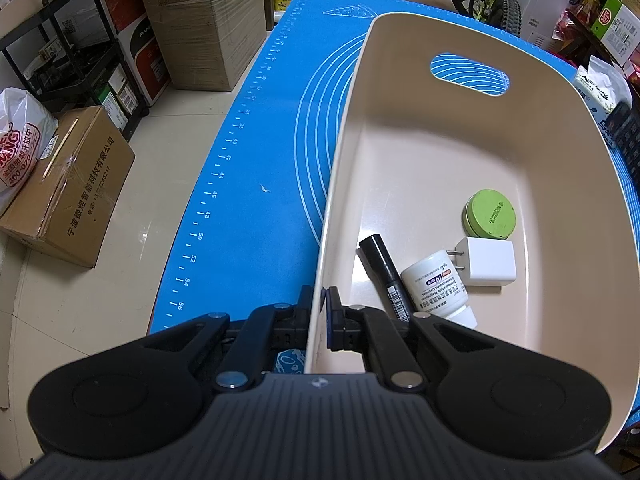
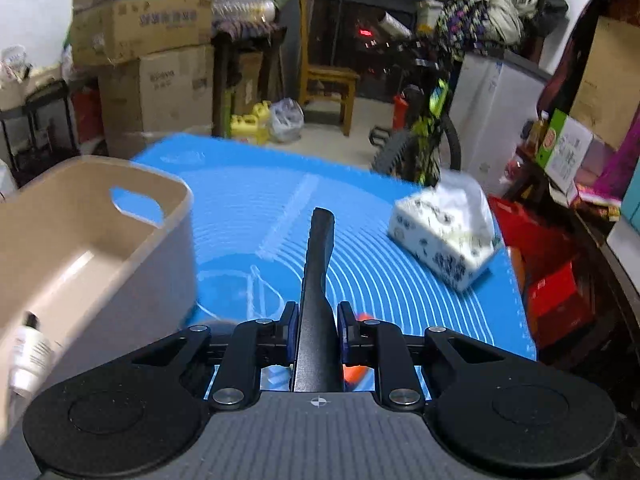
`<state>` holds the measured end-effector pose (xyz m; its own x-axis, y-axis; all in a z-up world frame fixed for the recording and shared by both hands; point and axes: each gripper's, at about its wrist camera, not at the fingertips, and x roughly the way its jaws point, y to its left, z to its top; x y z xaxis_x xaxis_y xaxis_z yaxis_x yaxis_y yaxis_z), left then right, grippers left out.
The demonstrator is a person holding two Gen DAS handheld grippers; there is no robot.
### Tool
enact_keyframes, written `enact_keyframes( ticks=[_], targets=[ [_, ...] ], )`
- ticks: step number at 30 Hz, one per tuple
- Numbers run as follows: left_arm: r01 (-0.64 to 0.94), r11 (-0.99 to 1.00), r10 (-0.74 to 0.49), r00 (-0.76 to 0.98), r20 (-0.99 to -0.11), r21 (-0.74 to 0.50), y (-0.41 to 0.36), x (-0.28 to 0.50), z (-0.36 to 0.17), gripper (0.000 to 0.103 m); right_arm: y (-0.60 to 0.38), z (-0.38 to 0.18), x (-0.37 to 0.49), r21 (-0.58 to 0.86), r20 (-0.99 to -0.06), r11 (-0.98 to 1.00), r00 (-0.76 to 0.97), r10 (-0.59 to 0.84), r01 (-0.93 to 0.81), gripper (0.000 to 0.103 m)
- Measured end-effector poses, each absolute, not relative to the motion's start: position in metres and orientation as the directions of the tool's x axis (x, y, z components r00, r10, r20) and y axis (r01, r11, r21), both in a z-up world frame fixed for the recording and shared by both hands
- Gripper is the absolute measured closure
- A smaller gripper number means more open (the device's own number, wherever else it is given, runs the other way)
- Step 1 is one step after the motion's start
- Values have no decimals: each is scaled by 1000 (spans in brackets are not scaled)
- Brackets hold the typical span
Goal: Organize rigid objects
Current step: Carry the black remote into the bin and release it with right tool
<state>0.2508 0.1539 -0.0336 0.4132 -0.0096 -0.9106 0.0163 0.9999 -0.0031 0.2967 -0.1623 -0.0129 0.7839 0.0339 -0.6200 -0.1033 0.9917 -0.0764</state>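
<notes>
Blue mat (image 2: 360, 208) | right tongs (image 2: 318, 330) clamp black remote (image 2: 318, 264) | left tongs (image 1: 318, 312) pinch bin (image 1: 400, 152) wall

Left gripper (image 1: 320, 312) pitched steeply down, jaws clamped tight on the near rim of the beige plastic bin (image 1: 340, 184). Right gripper (image 2: 318, 330) angled shallower, pads gripping a flat black remote-shaped object (image 2: 318, 280) edge-on, pointing far.

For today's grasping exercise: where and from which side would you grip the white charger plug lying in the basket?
Grip the charger across its two flat side faces, coming straight down from above. It lies flat on the basket floor, prongs pointing toward the white bottle, so keep clear of that end and the green tin beside it.
</notes>
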Motion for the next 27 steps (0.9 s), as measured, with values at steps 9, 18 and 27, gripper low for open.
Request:
enact_keyframes(
  ticks=[9, 18, 27],
  targets=[
    [15, 1000, -10, 413, -911, -5, 155, 251, -33, 96, -99, 39, 284, -22, -549, 962, 807, 217, -274, 73],
    [15, 1000, -11, 412, -911, -5, 155, 251, -34, 96, -21, 22, 293, -11, -630, 894, 697, 342, -448, 73],
    [17, 1000, -12, 412, -911, -6, 153, 252, -34, 96, 32, -22, 301, -73, -771, 832, 560, 303, -551, 73]
  ],
)
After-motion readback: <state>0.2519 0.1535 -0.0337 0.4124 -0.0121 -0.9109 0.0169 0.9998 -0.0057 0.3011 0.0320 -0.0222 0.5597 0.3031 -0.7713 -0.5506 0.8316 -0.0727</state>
